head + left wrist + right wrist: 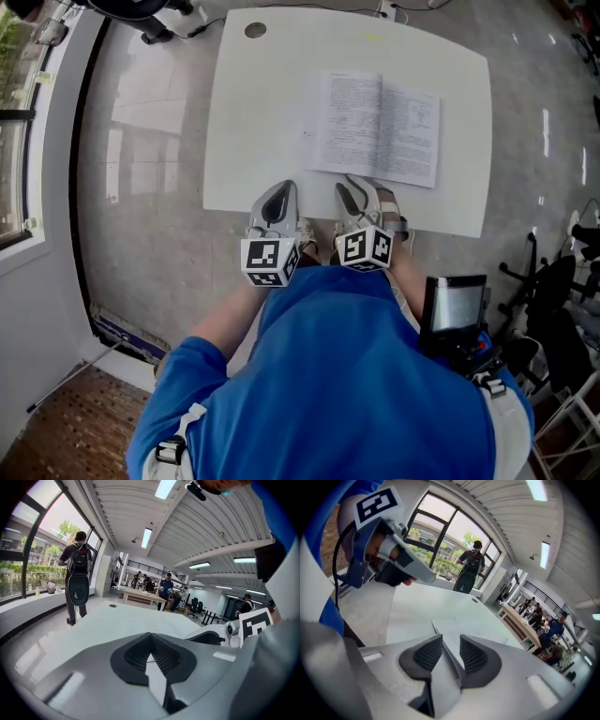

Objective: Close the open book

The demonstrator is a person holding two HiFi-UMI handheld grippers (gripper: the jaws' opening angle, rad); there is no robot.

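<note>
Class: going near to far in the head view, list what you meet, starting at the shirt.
Blue shirt → left hand-held gripper and right hand-held gripper, side by side → open book → round hole

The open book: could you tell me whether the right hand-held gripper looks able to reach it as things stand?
Probably yes: the right hand-held gripper sits at the near edge of the open book, jaws apart and empty, and nothing on the white table lies between them.

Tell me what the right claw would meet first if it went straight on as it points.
Probably the open book, at its near edge: the right claw, open and empty, tilts down at it. Depth is unclear.
</note>
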